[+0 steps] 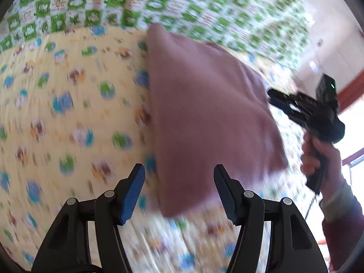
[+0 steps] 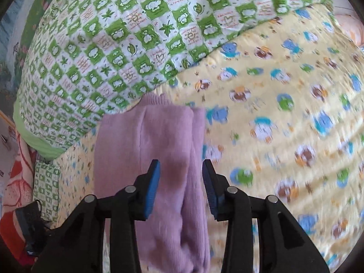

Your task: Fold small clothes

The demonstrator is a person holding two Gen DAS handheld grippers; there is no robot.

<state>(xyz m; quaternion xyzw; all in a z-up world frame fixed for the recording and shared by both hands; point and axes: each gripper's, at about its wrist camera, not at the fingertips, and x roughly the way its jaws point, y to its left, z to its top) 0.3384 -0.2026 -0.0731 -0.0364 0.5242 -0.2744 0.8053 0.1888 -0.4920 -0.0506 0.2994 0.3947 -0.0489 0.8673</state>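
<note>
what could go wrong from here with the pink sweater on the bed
1. Both the left hand-held gripper and right hand-held gripper stand open over the folded pink sweater, so nothing pins it; the layers may spring apart.
2. It lies against the edge of the green checked quilt on the soft yellow sheet, so it could sit unevenly.
3. A careless regrasp might catch the sheet too.

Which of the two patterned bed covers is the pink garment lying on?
The yellow cartoon-animal sheet; the pink garment lies on it, only its top edge reaching the green-checked quilt behind.
</note>
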